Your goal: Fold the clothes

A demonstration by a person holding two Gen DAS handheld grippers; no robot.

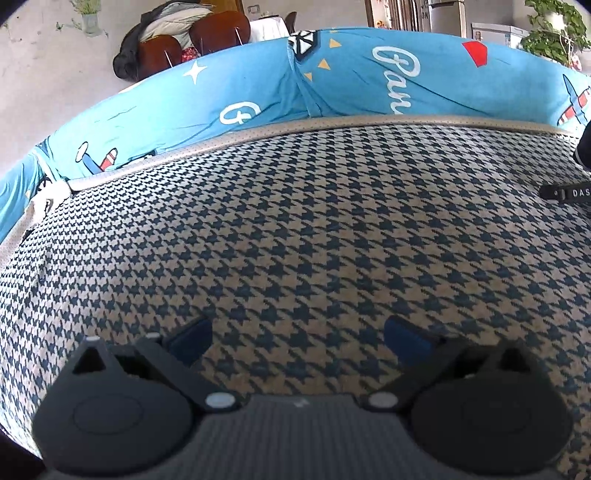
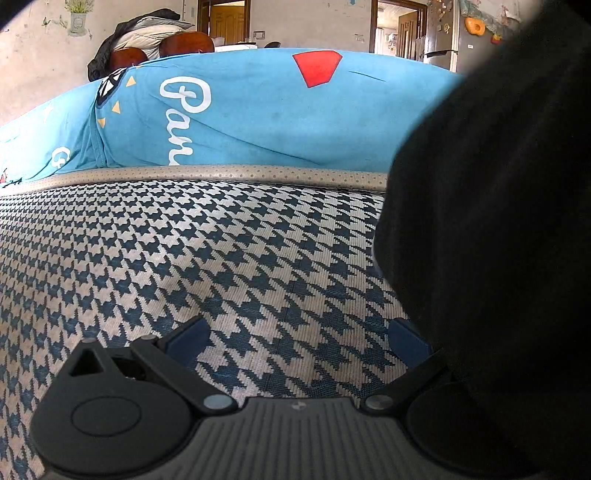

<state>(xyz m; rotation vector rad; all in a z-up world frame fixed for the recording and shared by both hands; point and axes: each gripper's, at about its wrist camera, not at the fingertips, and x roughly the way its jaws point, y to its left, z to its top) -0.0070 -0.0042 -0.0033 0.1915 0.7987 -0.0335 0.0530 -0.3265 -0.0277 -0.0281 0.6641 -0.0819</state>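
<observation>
Fingers (image 1: 192, 338) of the left gripper (image 1: 297, 338) stand spread wide, blue pads apart, with nothing between them but the houndstooth mat (image 1: 295, 221) close below. On the right gripper (image 2: 299, 338) the fingers (image 2: 186, 341) are likewise spread; its left pad shows clearly, while its right pad is partly covered by a black garment (image 2: 498, 240). That garment fills the right side of the right wrist view, bulking up from the mat, touching or overlapping the outer side of the right pad; none of it lies in the gap between the pads, where only mat shows. In the left wrist view just a dark edge of the garment (image 1: 583, 147) appears at the far right, well apart from the left fingers, with a black strap (image 1: 565, 192) bearing white letters beside it. Beyond the mat's beige border (image 1: 295, 127) rises a blue cover (image 1: 369, 88) printed with planes, stars and white script. Behind it stand brown chairs (image 1: 221, 29) draped with dark clothing, a plant (image 1: 554, 29) and a fridge (image 2: 439, 37).
</observation>
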